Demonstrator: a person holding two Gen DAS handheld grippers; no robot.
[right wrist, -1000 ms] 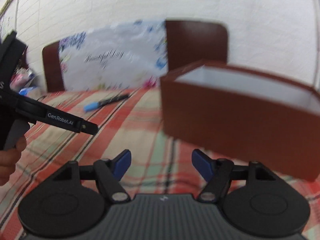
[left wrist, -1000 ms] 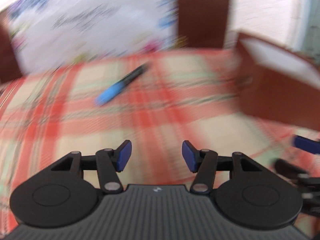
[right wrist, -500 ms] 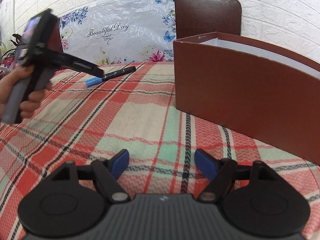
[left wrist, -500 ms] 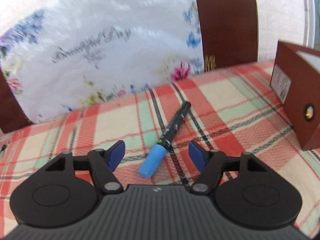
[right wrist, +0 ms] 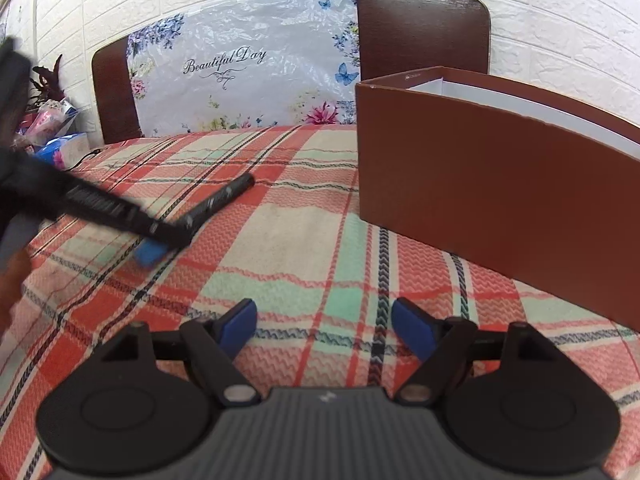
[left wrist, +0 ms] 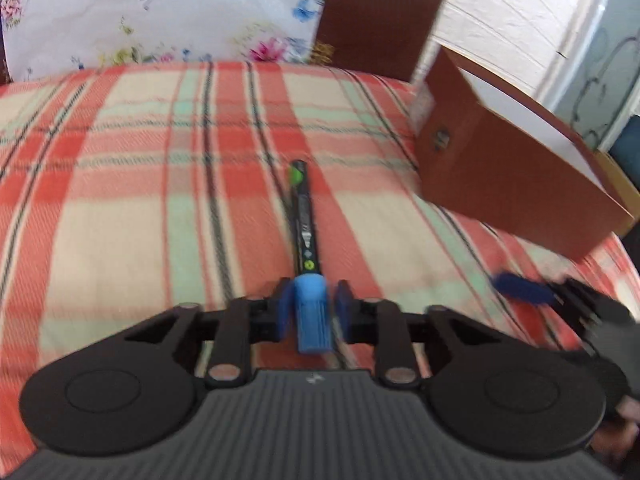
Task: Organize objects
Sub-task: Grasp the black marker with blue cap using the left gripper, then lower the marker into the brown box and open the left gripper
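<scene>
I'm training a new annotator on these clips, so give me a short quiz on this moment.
1. Which end of the marker sits between the fingers of the left hand-held gripper?
2. True or false: the marker is inside the brown box.
3. The tablecloth is: A plain white, B plaid, C black.

Key
1. The blue cap; the jaws have just been closing around it.
2. False: it is outside the box.
3. B

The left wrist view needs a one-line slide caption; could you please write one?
Left gripper straddles the blue cap of a black marker pen lying on the red plaid tablecloth.
</scene>
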